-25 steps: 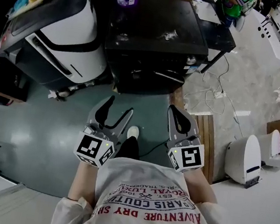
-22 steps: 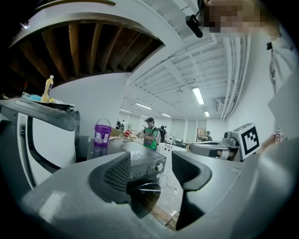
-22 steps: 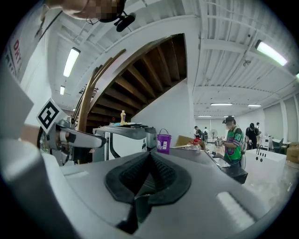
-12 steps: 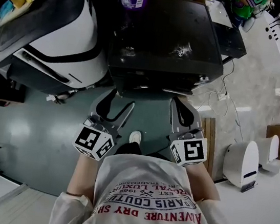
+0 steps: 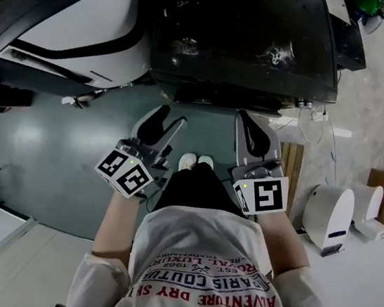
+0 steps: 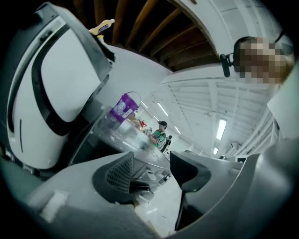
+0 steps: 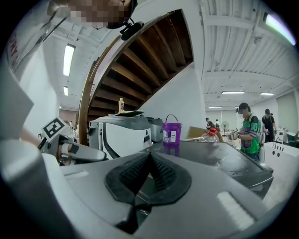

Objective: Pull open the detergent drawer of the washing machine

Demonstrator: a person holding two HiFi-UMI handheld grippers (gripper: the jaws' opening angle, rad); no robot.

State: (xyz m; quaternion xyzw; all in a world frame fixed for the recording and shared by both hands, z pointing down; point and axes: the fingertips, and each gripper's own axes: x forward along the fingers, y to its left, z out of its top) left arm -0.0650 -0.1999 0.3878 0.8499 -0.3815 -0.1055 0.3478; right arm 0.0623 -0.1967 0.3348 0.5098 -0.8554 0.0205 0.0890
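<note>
The black washing machine (image 5: 244, 36) fills the top of the head view, and its front edge lies just beyond both grippers. I cannot make out its detergent drawer in any view. My left gripper (image 5: 170, 119) hangs before the machine's left front, rolled to one side. Its jaws are apart and closing, with nothing between them (image 6: 154, 172); the machine's front panel (image 6: 149, 170) shows through the gap. My right gripper (image 5: 255, 133) sits before the right front, shut and empty, with its pads meeting (image 7: 148, 175).
A white and black machine (image 5: 69, 18) stands left of the washer. A purple bucket (image 7: 171, 131) sits on the washer's far top. Cables (image 5: 309, 123) lie on the floor at the right, next to a wooden strip (image 5: 291, 177) and a white appliance (image 5: 328, 218). A person in green (image 7: 250, 128) stands far behind.
Both grippers have moved forward, closer to the black machine's front, and the machine now fills more of the view. The left gripper has rolled sideways.
</note>
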